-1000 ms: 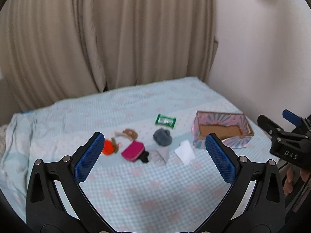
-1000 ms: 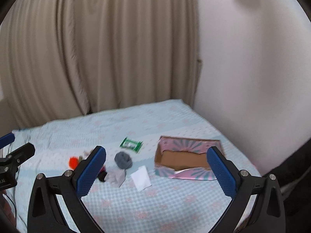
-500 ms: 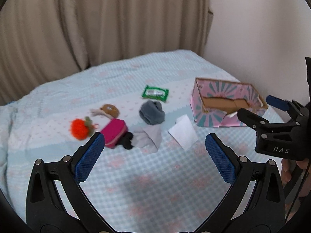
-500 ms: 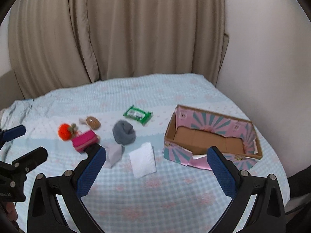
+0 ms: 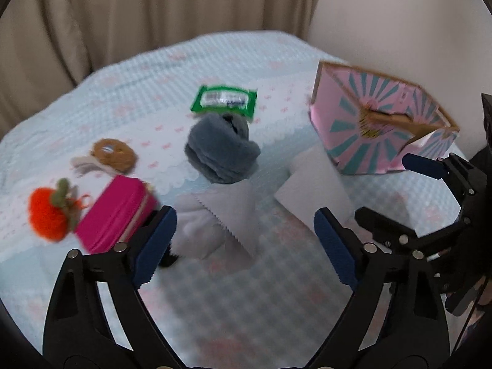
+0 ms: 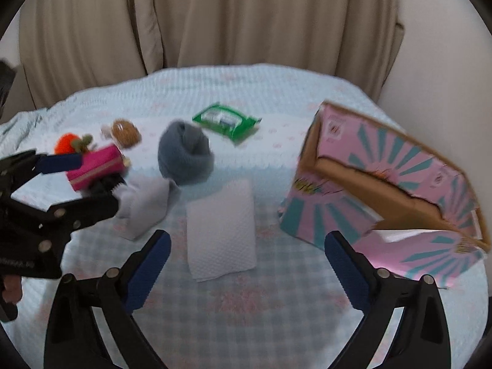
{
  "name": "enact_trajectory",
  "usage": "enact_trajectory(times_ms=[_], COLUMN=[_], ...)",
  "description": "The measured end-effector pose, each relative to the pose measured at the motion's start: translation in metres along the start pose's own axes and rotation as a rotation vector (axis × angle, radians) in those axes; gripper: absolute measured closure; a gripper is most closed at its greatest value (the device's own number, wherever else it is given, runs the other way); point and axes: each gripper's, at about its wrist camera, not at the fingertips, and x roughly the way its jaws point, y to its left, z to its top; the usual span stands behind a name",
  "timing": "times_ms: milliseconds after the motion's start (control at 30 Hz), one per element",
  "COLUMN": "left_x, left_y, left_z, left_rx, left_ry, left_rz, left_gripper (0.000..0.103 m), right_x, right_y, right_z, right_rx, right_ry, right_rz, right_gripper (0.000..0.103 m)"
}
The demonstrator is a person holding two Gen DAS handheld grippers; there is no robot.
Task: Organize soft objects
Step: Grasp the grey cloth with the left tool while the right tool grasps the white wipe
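Soft objects lie on a light blue bedspread (image 5: 233,307). In the left wrist view: an orange pompom (image 5: 46,215), a pink pouch (image 5: 113,212), a brown plush (image 5: 112,153), a grey rolled sock (image 5: 220,153), a pale grey cloth (image 5: 221,215), a white napkin (image 5: 313,190) and a green wipes pack (image 5: 224,100). My left gripper (image 5: 246,240) is open and empty just before the grey cloth. My right gripper (image 6: 246,261) is open and empty, over the white napkin (image 6: 221,240). The open pink box (image 6: 384,181) stands right of it.
Beige curtains (image 6: 215,15) hang behind the bed and a white wall (image 5: 415,15) is at the right. The right gripper shows at the right edge of the left wrist view (image 5: 409,193). The left gripper shows at the left edge of the right wrist view (image 6: 70,181).
Both grippers have moved down and forward toward the objects on the bed, which now look much larger. Both stay open and empty.
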Motion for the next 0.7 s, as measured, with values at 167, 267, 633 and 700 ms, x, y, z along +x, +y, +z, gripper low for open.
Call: enact_trajectory(times_ms=[167,267,633,700], left_x=[0.039,0.057,0.093,0.093], left_y=[0.001,0.000,0.020,0.024], left_z=[0.000,0.000,0.000,-0.001], left_rx=[0.036,0.051,0.009,0.001], left_ry=[0.052,0.074,0.160,0.162], left_rz=[-0.036,-0.049,-0.035,-0.037], left_gripper=[0.024,0.024,0.052,0.061], right_x=[0.039,0.053,0.091,0.092], right_y=[0.007,0.013,0.028,0.028], right_z=[-0.002,-0.003,0.001,0.002], right_rx=[-0.060,-0.096,-0.131,-0.122], right_ry=[0.049,0.075,0.117,0.113], right_rz=[0.016,0.033,0.063,0.073], right_gripper=[0.011,0.012,0.042,0.049])
